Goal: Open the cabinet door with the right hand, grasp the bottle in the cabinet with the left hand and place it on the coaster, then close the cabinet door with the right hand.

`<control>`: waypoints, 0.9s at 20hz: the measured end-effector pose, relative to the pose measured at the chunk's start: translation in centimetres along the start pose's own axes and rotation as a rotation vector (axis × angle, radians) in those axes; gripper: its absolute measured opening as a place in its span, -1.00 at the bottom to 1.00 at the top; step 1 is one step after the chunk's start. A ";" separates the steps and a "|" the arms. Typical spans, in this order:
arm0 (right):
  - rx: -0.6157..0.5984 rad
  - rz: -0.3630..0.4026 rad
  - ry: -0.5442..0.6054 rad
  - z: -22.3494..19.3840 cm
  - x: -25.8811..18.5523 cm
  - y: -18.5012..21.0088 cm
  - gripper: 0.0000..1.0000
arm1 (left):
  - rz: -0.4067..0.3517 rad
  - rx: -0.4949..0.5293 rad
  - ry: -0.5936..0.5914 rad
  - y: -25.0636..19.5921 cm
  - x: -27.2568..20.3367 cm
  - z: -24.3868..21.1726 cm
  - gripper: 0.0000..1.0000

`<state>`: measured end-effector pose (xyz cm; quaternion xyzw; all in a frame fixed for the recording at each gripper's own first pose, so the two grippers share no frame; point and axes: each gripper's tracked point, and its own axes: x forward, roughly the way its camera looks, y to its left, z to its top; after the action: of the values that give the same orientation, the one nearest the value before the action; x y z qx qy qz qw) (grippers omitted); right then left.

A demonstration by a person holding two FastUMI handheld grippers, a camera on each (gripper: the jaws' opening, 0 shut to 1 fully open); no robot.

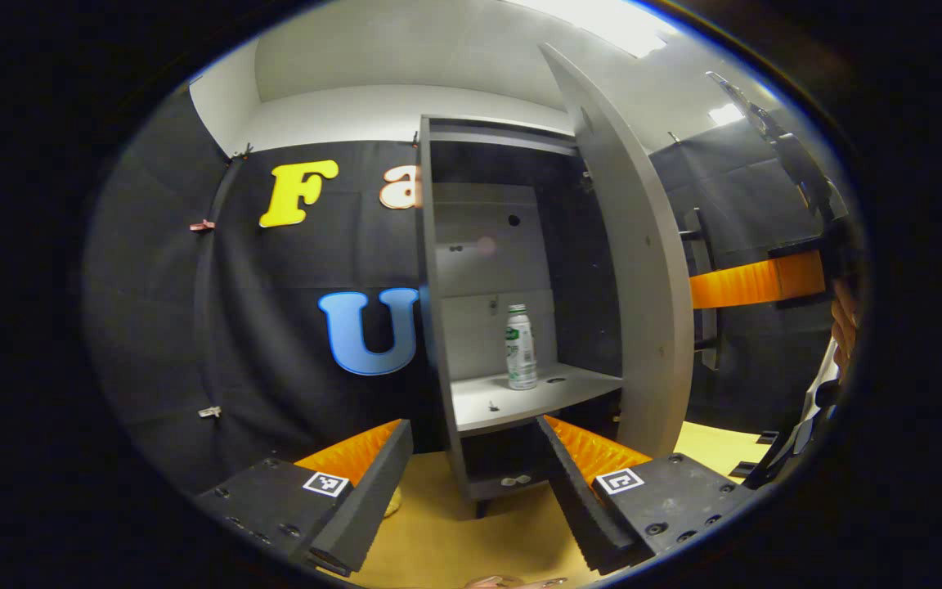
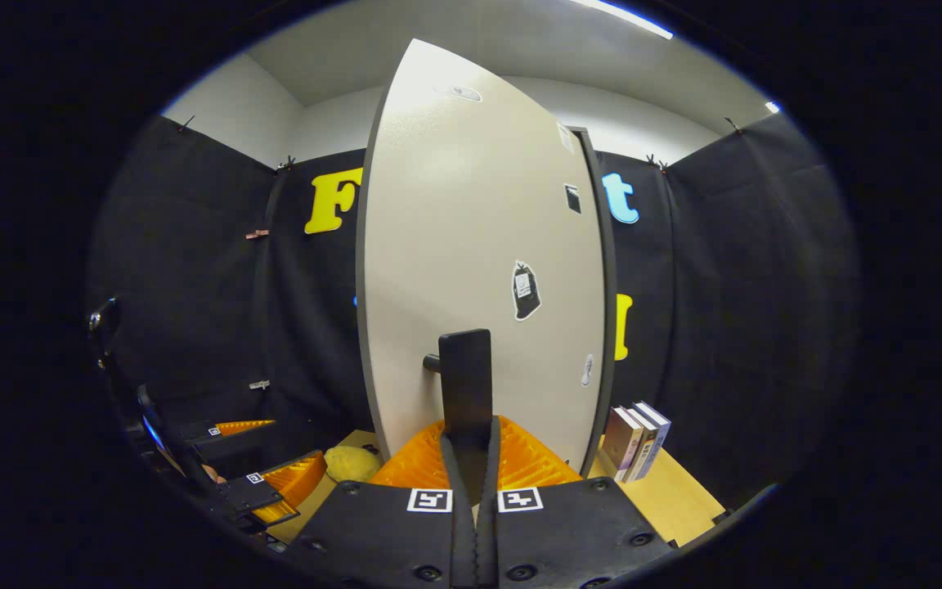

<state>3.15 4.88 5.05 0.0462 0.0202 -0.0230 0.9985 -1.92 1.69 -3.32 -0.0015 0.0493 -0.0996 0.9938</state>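
Note:
A white bottle (image 1: 521, 348) with a green label stands upright on the middle shelf (image 1: 520, 397) of the grey cabinet (image 1: 438, 311). The cabinet door (image 1: 643, 270) is swung open to the right of the bottle. My left gripper (image 1: 471, 483) is open and empty, low in front of the cabinet and well short of the bottle. In the right gripper view the door (image 2: 479, 262) faces me, and my right gripper (image 2: 471, 458) is shut on its black vertical handle (image 2: 465, 376). From the left gripper view, the right gripper (image 1: 757, 282) reaches the handle from behind the door.
The cabinet stands on a yellowish wooden table (image 2: 667, 491). Three books (image 2: 639, 438) lean upright right of the door. A yellow lumpy object (image 2: 352, 464) lies on the table by the door's lower left. The left gripper (image 2: 266, 483) shows at lower left.

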 end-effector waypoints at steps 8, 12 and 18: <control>-0.056 -0.163 -0.006 0.7 -2.5 -7.2 -0.90 | -0.164 0.028 -0.028 -7.3 2.2 0.8 0.87; -0.054 -0.212 0.001 1.0 -3.6 -11.4 -0.91 | -0.175 0.006 -0.019 -9.7 4.6 0.7 0.87; 0.012 -0.145 0.015 0.8 -3.9 -14.6 -0.90 | -0.146 -0.067 -0.059 -11.4 9.9 2.7 0.87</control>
<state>-1.37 -9.51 4.70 0.0505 0.0309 -0.0948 0.9937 5.77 -11.49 -1.48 -0.0412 0.0232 -0.1699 0.9843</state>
